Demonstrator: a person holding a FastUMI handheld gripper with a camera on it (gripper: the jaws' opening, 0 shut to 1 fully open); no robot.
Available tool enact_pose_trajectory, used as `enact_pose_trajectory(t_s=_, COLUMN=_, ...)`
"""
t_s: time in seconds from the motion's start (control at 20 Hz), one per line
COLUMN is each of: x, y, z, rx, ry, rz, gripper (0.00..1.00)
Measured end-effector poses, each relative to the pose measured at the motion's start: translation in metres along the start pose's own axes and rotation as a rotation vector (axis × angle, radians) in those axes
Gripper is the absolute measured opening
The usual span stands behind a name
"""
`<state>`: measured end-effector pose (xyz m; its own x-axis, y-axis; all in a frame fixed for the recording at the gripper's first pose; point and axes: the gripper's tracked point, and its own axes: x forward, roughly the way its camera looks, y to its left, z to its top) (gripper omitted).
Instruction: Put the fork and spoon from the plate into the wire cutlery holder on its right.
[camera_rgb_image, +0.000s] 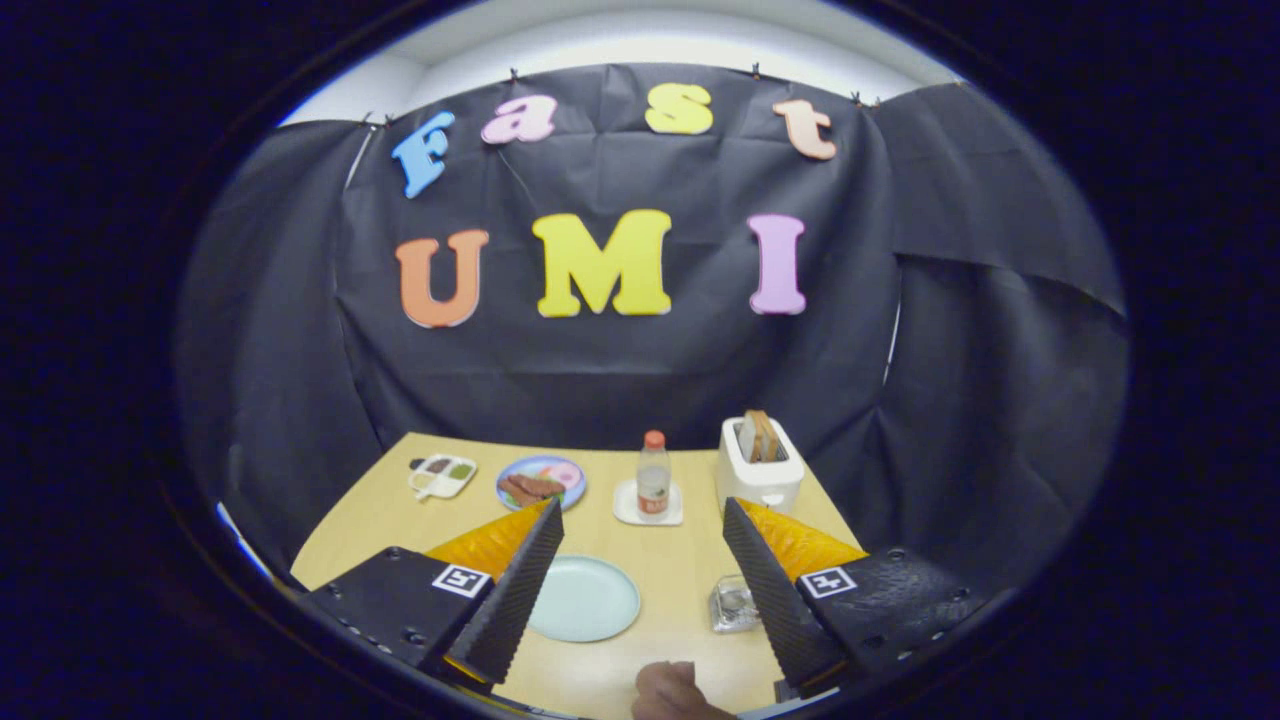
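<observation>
A pale round plate lies on the wooden table between my fingers, close to the left one, and its visible surface looks bare. To its right stands the small wire cutlery holder, partly hidden behind my right finger. I cannot make out what is inside it. My gripper hovers above the table with its fingers wide open and nothing between them. I cannot pick out a fork or a spoon. A person's hand rests at the near edge of the table.
Beyond the fingertips stand a bottle with an orange cap on a white coaster, a white toaster holding toast, a plate of food, and a small white divided dish.
</observation>
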<state>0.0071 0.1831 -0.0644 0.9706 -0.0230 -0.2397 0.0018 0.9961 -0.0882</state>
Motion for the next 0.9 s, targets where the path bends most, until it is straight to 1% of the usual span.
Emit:
enact_pose_trajectory(t_s=0.05, x=-0.012, y=0.001, z=0.009, rx=-0.028, ry=-0.055, rz=-0.013, gripper=0.96)
enact_pose_trajectory(t_s=0.2, x=-0.047, y=0.022, z=0.031, rx=-0.047, ry=-0.197, rz=0.033, gripper=0.96)
enact_pose_trajectory(t_s=0.4, x=-0.083, y=0.021, z=0.043, rx=-0.057, ry=-0.314, rz=0.005, gripper=0.96)
enact_pose_trajectory(t_s=0.55, x=-0.096, y=0.028, z=0.041, rx=-0.05, ry=-0.331, rz=0.007, gripper=0.96)
enact_pose_trajectory(t_s=0.6, x=-0.094, y=0.026, z=0.041, rx=-0.043, ry=-0.329, rz=-0.006, gripper=0.96)
enact_pose_trajectory(t_s=0.75, x=-0.087, y=0.035, z=0.039, rx=-0.002, ry=-0.304, rz=-0.002, gripper=0.96)
enact_pose_trajectory(t_s=0.9, x=-0.075, y=0.037, z=0.038, rx=-0.002, ry=-0.29, rz=-0.005, gripper=0.96)
